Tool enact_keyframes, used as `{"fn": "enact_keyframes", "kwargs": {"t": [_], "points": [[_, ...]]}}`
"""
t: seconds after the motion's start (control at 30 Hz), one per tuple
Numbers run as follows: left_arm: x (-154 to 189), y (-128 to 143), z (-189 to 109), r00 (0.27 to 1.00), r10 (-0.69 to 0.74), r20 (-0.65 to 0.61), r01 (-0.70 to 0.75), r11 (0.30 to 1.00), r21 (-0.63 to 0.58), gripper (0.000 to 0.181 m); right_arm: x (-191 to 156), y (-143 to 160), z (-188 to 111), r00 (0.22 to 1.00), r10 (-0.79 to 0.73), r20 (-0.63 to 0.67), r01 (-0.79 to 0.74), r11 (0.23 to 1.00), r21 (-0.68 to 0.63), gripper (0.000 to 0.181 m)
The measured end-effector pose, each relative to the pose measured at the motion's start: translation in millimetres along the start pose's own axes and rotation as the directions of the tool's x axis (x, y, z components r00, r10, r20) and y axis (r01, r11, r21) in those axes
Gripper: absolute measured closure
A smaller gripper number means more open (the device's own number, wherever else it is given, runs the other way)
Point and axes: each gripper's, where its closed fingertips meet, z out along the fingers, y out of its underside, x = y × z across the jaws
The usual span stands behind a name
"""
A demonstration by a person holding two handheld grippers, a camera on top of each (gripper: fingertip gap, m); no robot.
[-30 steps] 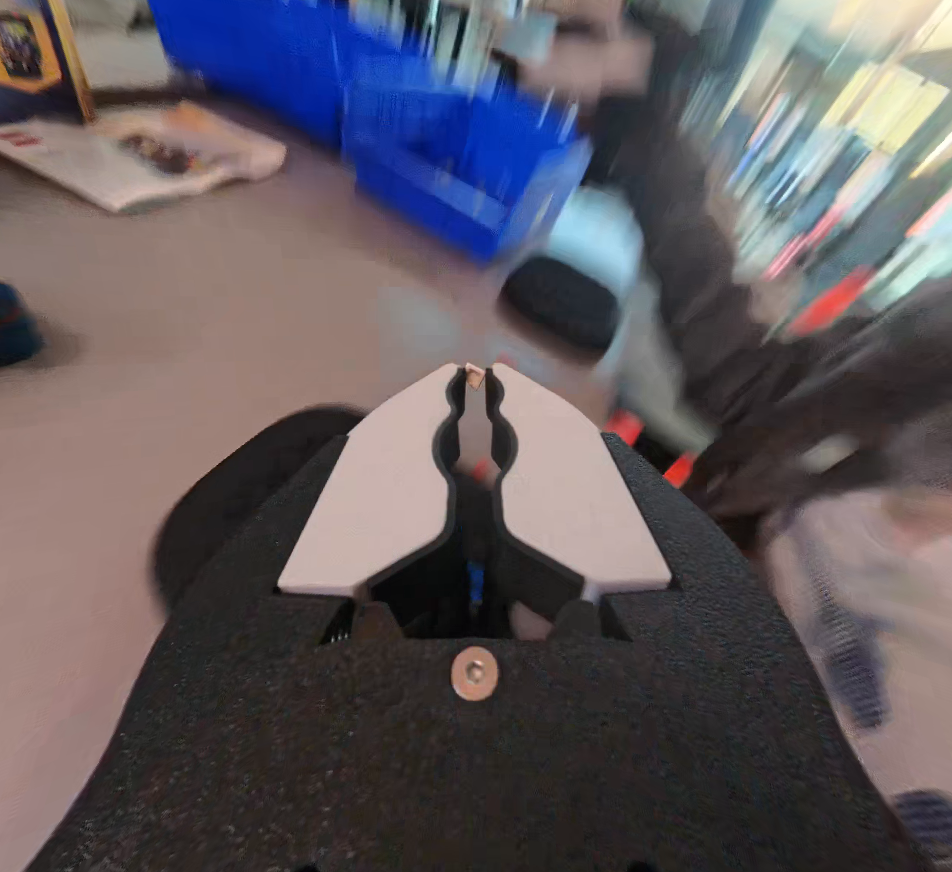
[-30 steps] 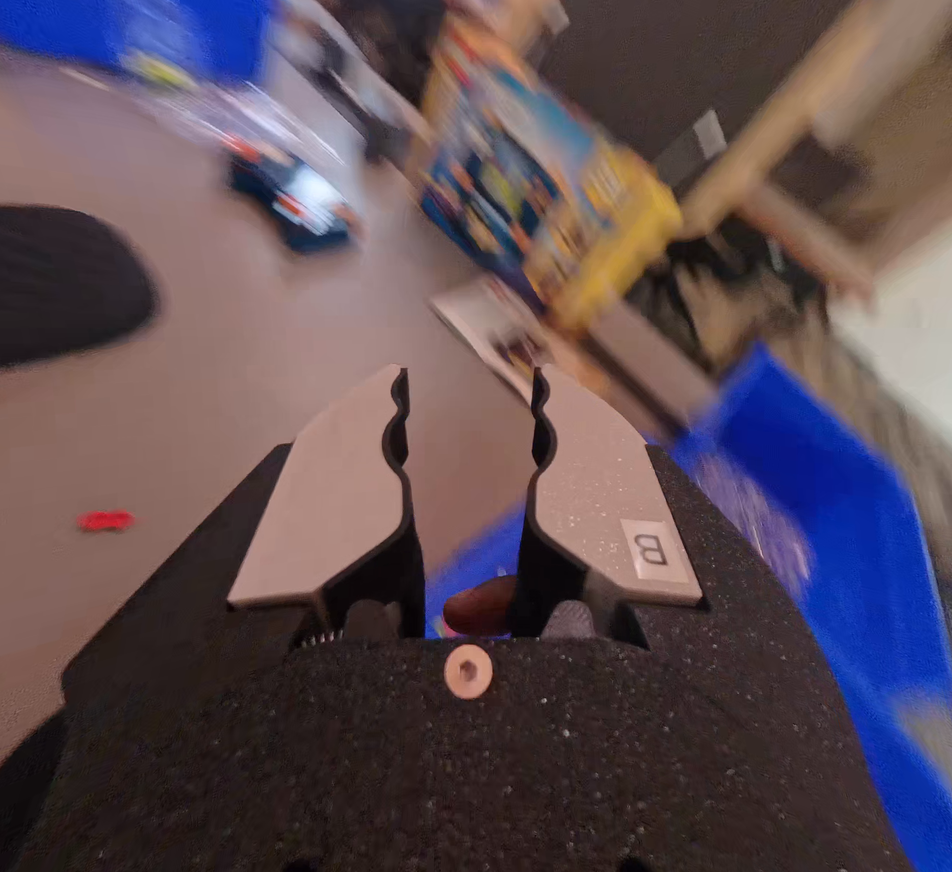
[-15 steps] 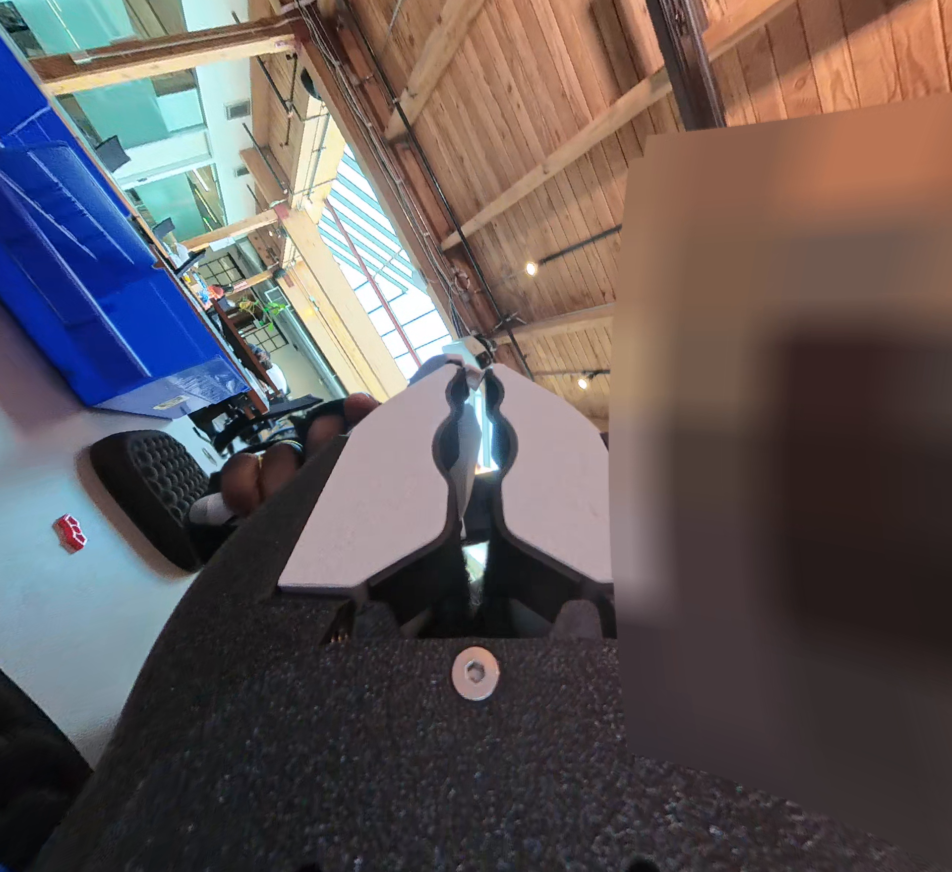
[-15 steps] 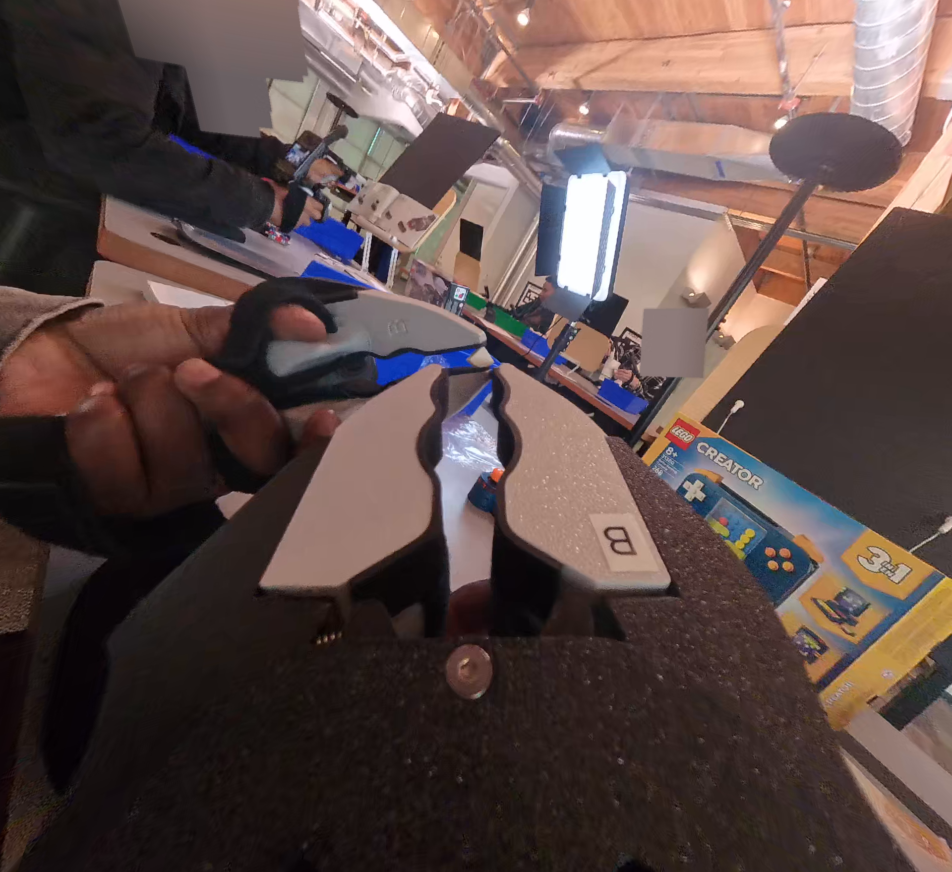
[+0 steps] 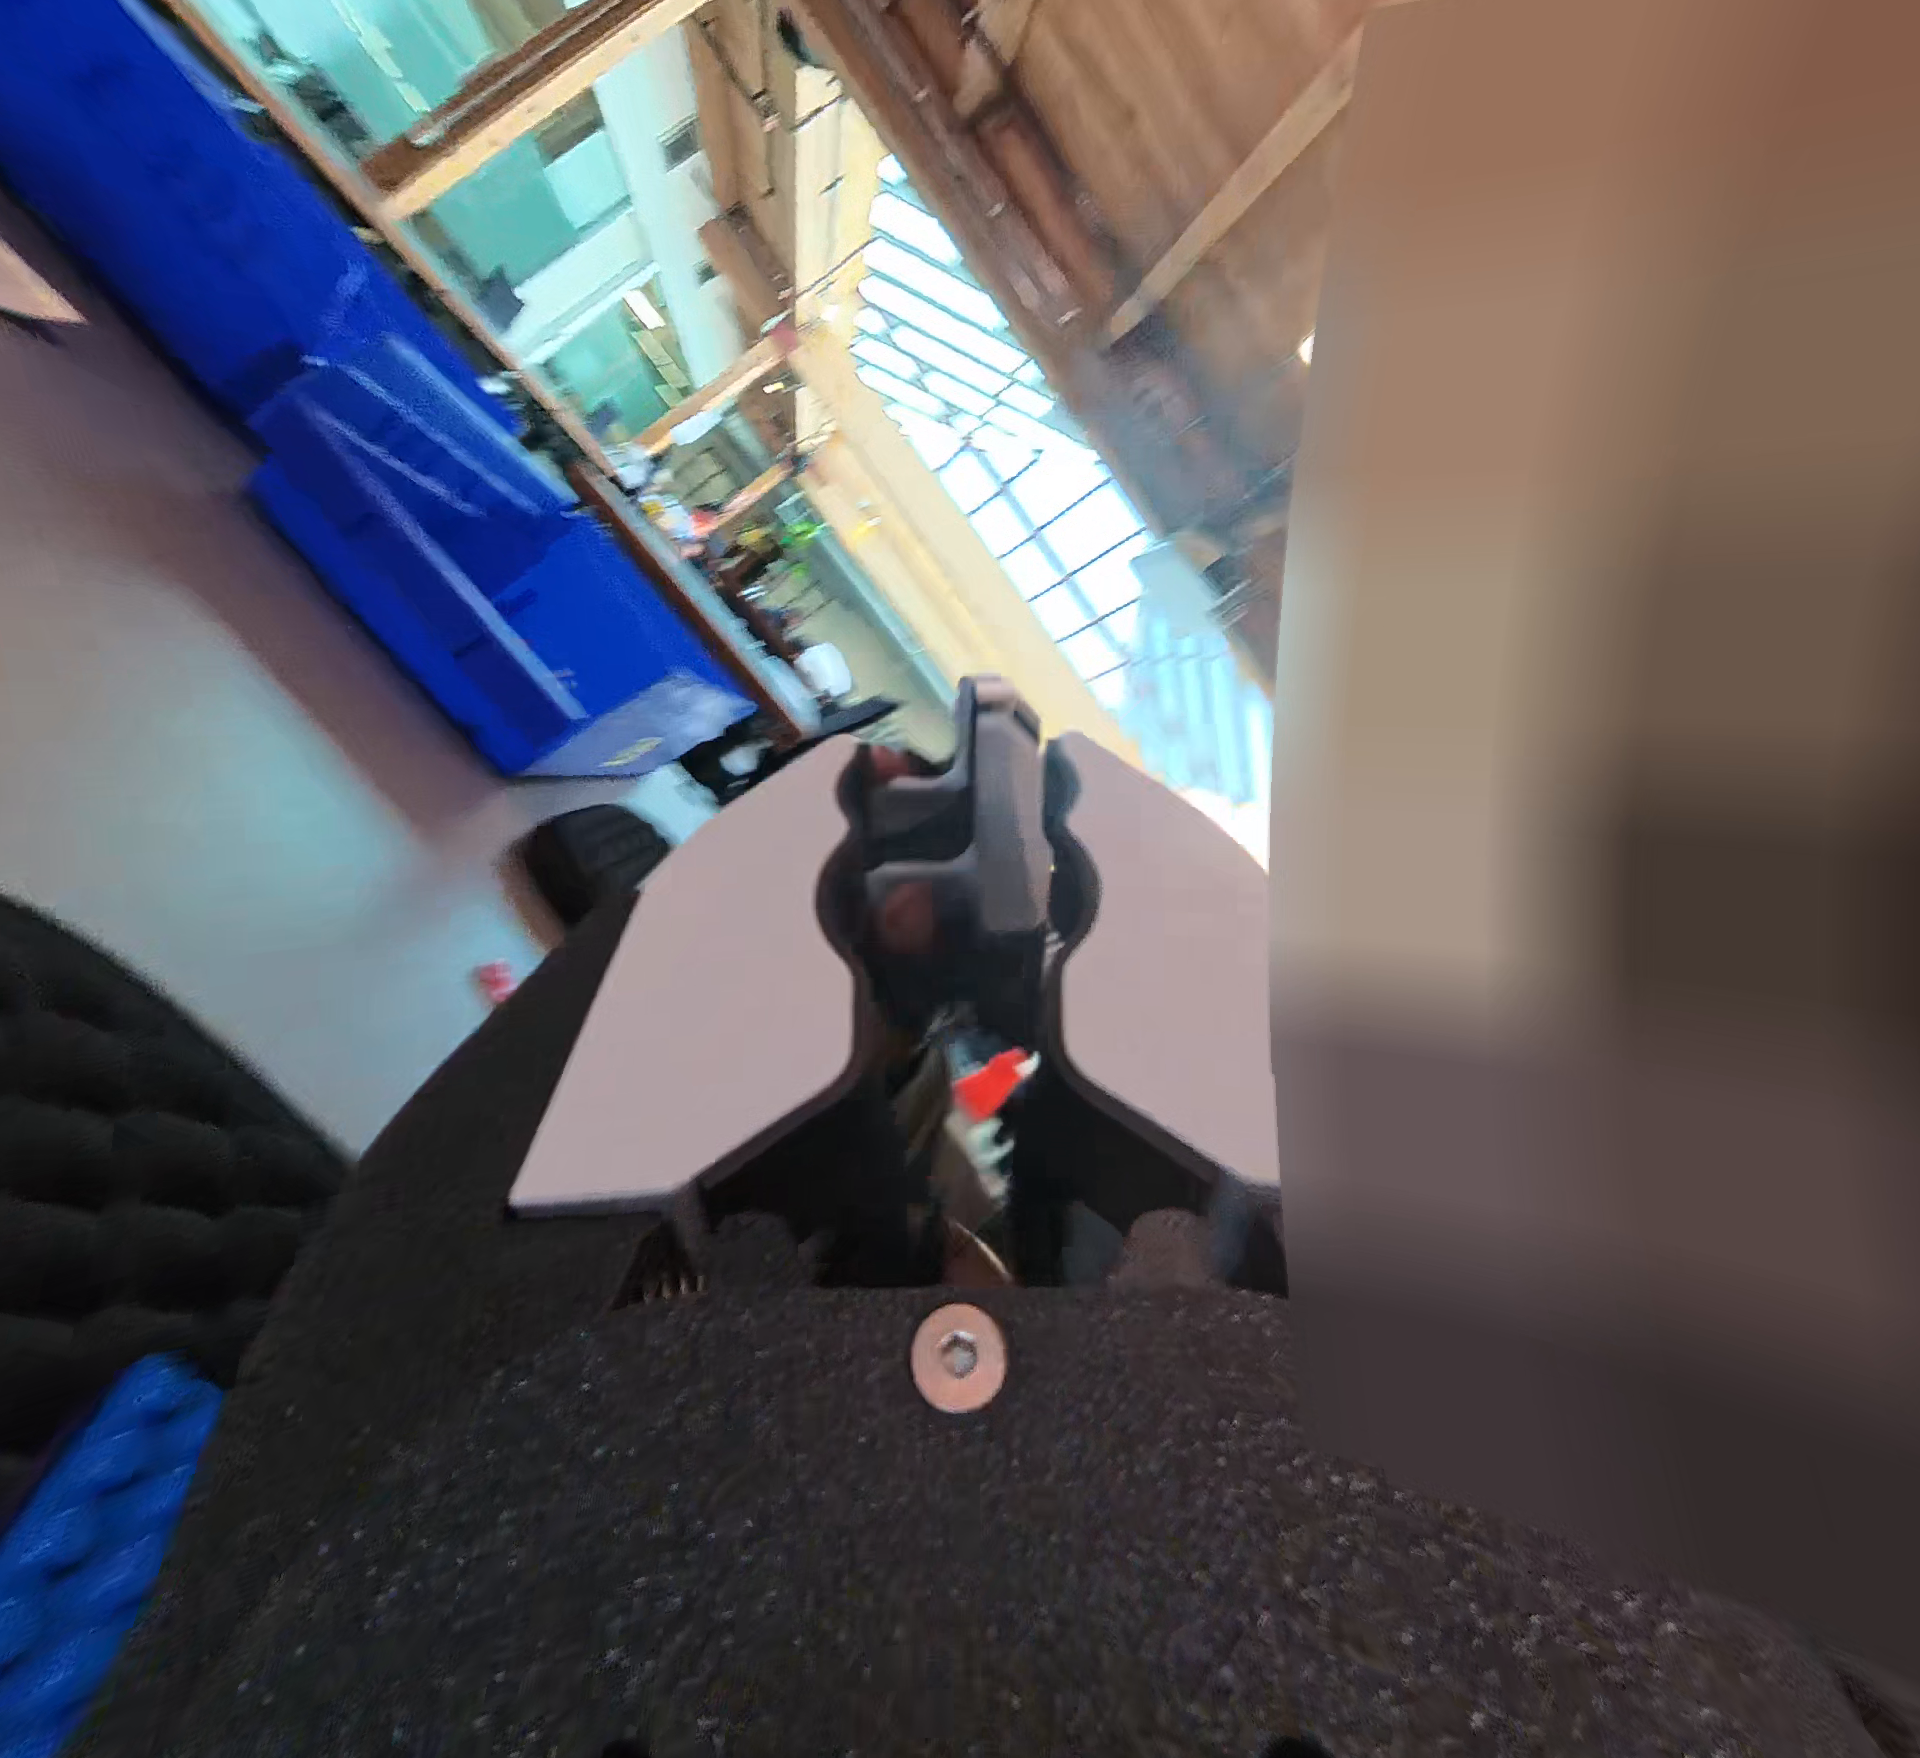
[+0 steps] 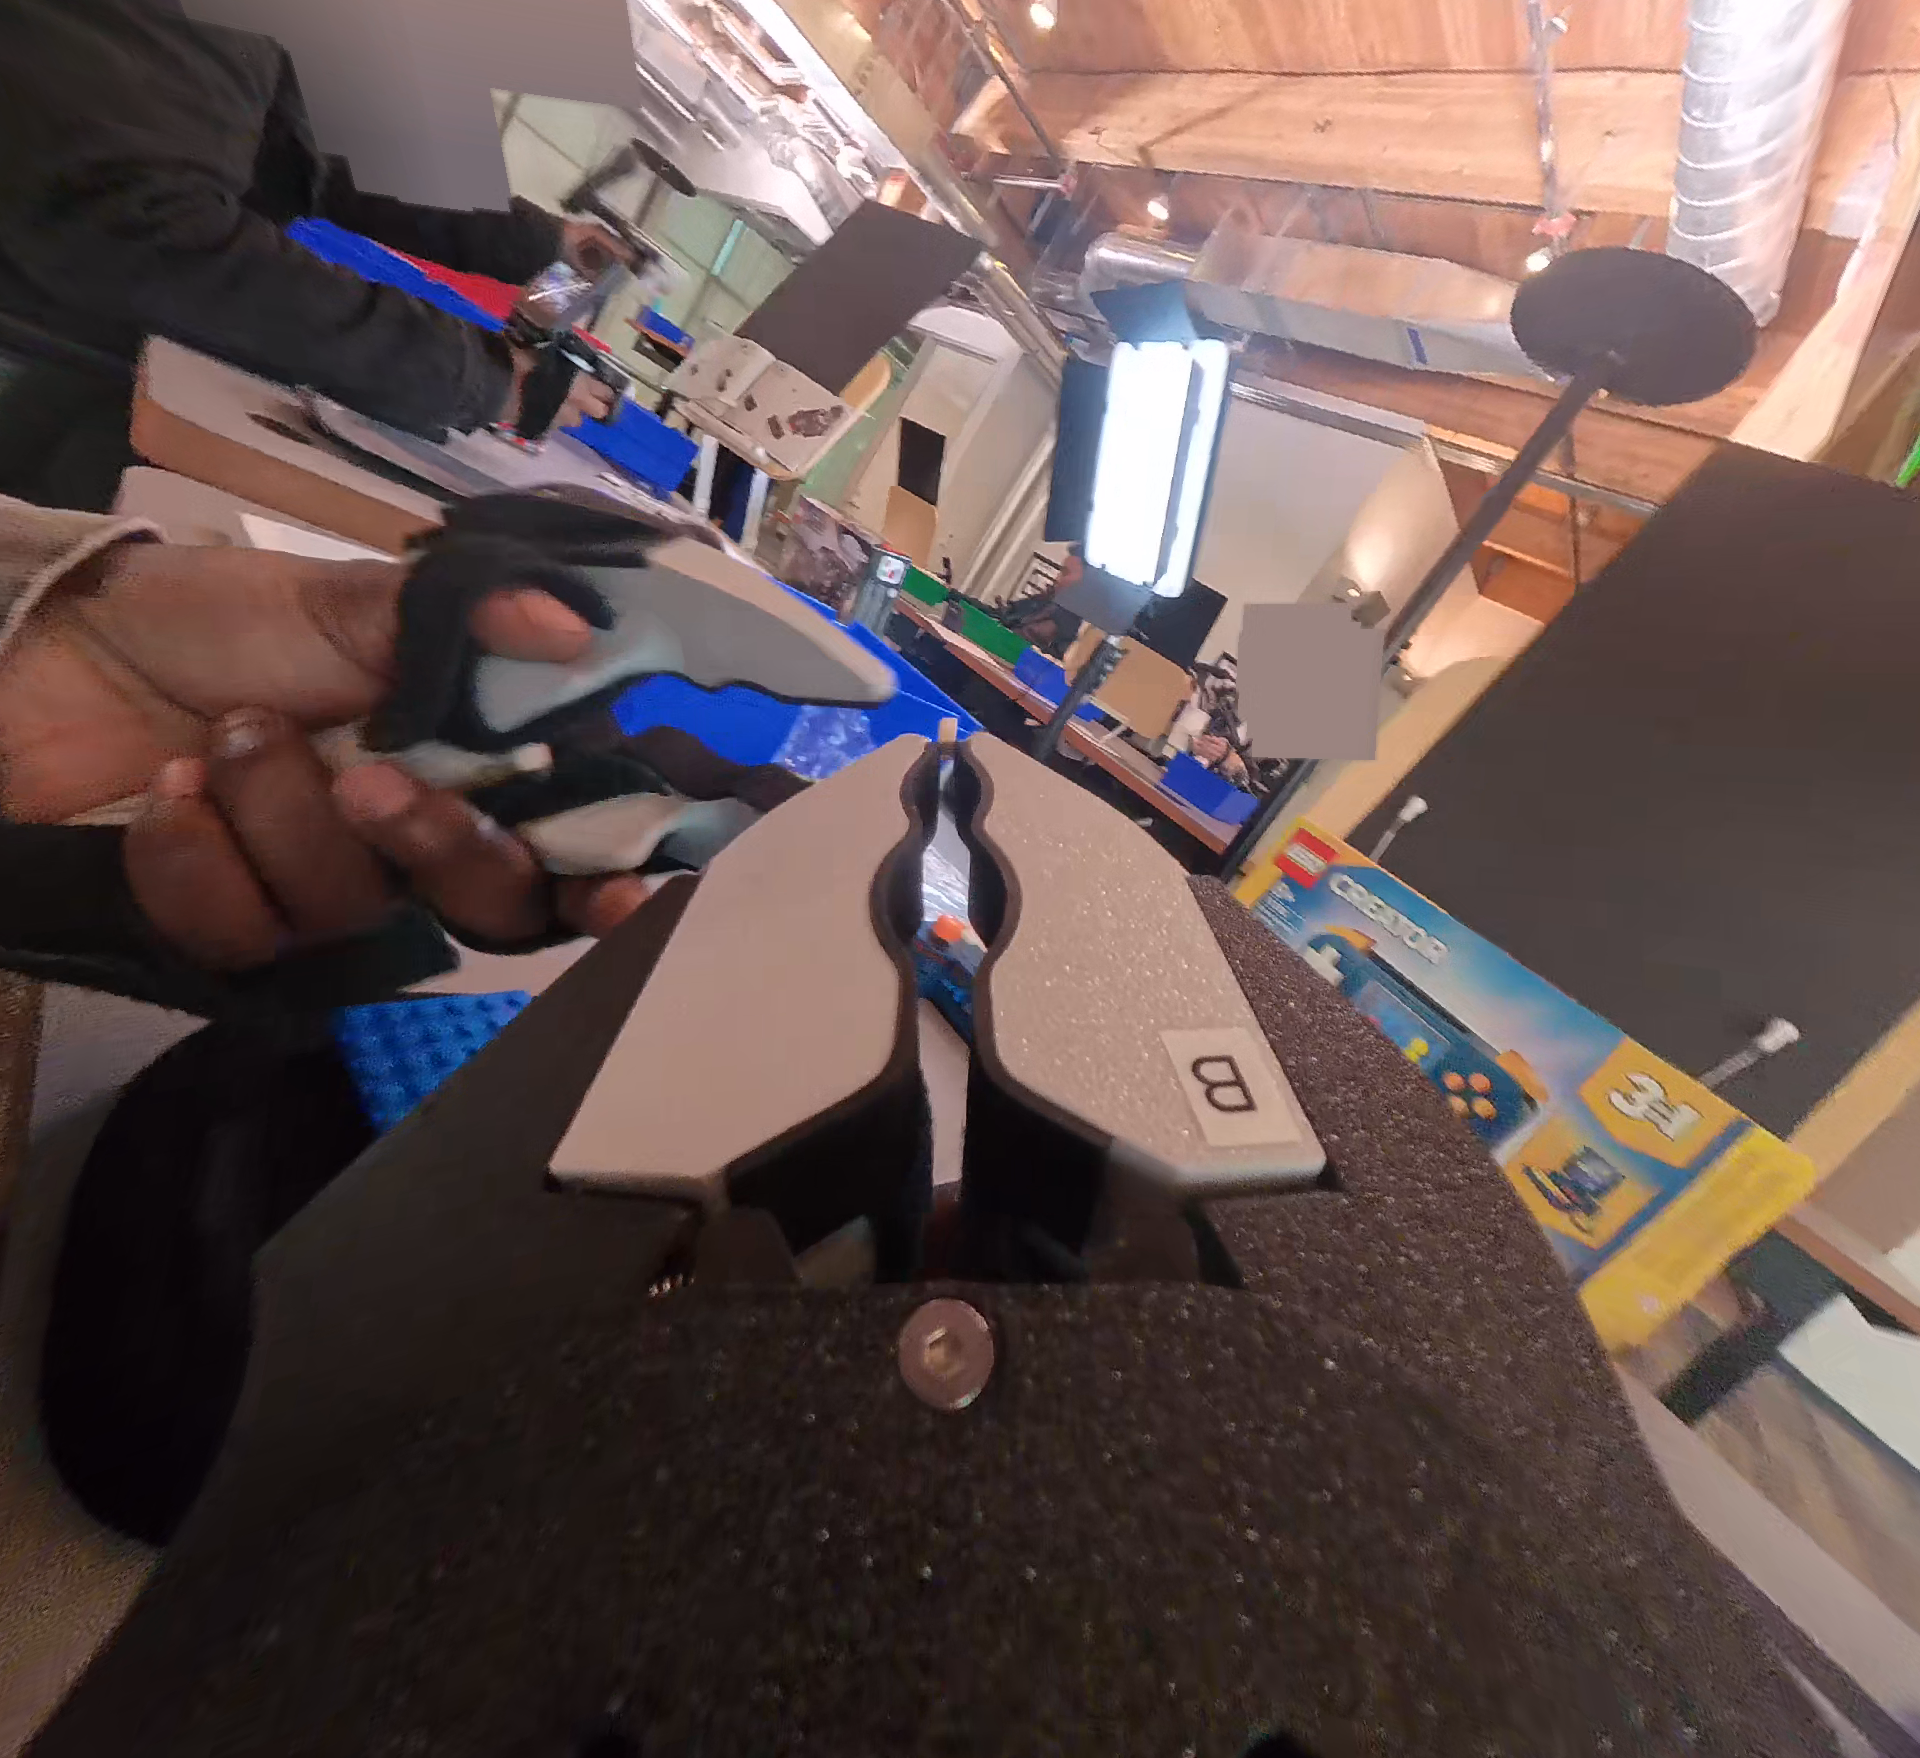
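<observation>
**Desk:** What sits at the centre of the frame?

**Photographer:** A small tan piece (image 6: 944, 734), pinched at the very tips of the right gripper (image 6: 943, 752). The two grey fingers are pressed together on it, and it pokes out just past them.

**Desk:** And the left gripper?

**Photographer:** The left gripper (image 5: 951, 763) has its fingers spread, with nothing clamped. In its own view a dark, blurred shape shows through the gap, and I cannot tell what it is. A red bit (image 5: 992, 1080) shows lower in the same gap. From the right wrist view, a bare hand (image 6: 260, 732) holds that gripper up, just left of the pinched piece and a little above it.

**Desk:** Any containers?

**Photographer:** Blue bins (image 5: 447, 503) stand in a row along the far edge of the pale table (image 5: 156, 721). Their contents are out of sight. A yellow-and-blue toy set box (image 6: 1507, 1033) lies closed to the right of the right gripper.

**Desk:** What else is nearby?

**Photographer:** A blue studded baseplate (image 6: 426, 1043) lies on the table below the hand. A small red brick (image 5: 494, 981) rests on the table beside the left gripper. A black foam pad (image 5: 597, 851) lies farther off, and a lit studio light panel (image 6: 1138, 461) stands behind.
</observation>
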Motion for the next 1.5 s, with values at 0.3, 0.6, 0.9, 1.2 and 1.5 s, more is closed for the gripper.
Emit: {"fn": "enact_keyframes", "kwargs": {"t": [0.3,0.6,0.9,1.2,1.5], "points": [[-76,30,-46,0.562,0.749,0.351,-0.401,0.617,-0.677,0.147,225,101,-151,0.866,-0.23,-0.443,-0.226,0.61,-0.759,0.179],[-78,33,-46,0.562,0.751,0.345,-0.387,0.608,-0.693,0.147,253,180,-245,0.85,0.04,-0.525,-0.527,0.065,-0.848,0.138],[-81,45,-41,0.562,0.771,0.299,-0.392,0.567,-0.724,0.147,158,133,-156,0.959,0.268,-0.091,-0.222,0.512,-0.83,0.142],[-85,74,-28,0.556,0.814,0.169,-0.411,0.445,-0.796,0.15,-7,157,-150,0.796,0.568,0.208,-0.081,0.441,-0.894,0.143],[-111,89,-23,0.445,0.893,0.072,-0.352,0.248,-0.903,0.162,-8,165,-152,0.822,0.534,0.197,-0.07,0.438,-0.896,0.162]]}}
